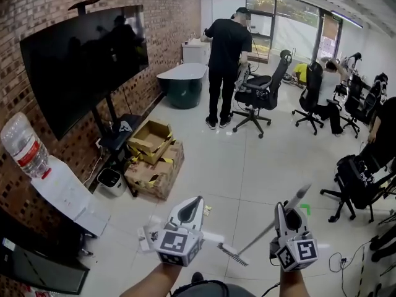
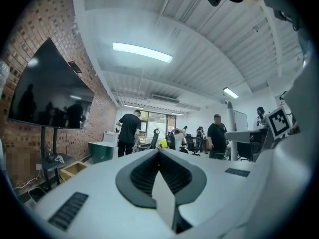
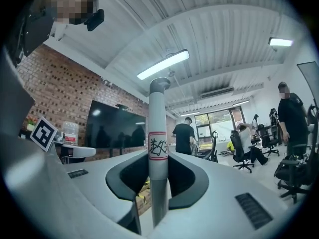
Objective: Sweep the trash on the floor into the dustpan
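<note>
Glossy white floor; grey-handled broom, bristles down, in right tongs

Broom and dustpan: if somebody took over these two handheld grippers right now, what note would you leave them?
Left gripper: jaws shut on a thin white plate, apparently the dustpan.
Right gripper: jaws shut on the broom handle; the brush head hangs low between the two grippers.
Trash: a small pale scrap lies on the floor just ahead.
Done: both tools are in hand.
Left: set the dustpan down by the scrap and sweep it in.
</note>
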Demonstrator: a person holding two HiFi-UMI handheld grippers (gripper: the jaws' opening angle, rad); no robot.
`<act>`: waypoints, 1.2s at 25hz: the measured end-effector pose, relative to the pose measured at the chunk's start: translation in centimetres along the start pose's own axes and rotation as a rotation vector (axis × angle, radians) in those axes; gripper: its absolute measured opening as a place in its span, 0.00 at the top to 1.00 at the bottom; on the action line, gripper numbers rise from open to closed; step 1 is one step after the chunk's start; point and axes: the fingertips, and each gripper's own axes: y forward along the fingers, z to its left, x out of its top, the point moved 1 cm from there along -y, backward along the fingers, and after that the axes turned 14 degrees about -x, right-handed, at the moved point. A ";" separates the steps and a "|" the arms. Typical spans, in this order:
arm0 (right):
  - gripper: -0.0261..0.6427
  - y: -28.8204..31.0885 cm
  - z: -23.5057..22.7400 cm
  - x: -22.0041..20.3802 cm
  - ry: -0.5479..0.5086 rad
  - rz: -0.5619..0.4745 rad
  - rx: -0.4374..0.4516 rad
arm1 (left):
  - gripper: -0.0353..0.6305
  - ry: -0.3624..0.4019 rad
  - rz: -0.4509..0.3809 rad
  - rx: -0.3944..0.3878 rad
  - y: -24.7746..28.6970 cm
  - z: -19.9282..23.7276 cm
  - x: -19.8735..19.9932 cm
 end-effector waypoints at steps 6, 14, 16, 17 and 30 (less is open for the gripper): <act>0.80 8.6 1.3 -2.6 0.001 0.033 0.031 | 0.94 -0.034 0.017 0.043 3.6 7.1 -2.2; 0.81 20.0 0.4 -4.5 0.040 0.003 0.196 | 0.94 -0.060 0.065 0.150 12.1 12.7 -5.1; 0.81 23.2 -0.1 -5.0 0.045 0.015 0.250 | 0.94 -0.057 0.075 0.182 14.8 13.8 -5.2; 0.81 24.8 -0.5 -5.2 0.044 0.022 0.284 | 0.94 -0.051 0.073 0.200 16.2 14.1 -5.2; 0.81 42.1 -5.7 -8.8 0.049 0.046 0.549 | 0.94 -0.037 0.145 0.369 30.4 19.1 -7.2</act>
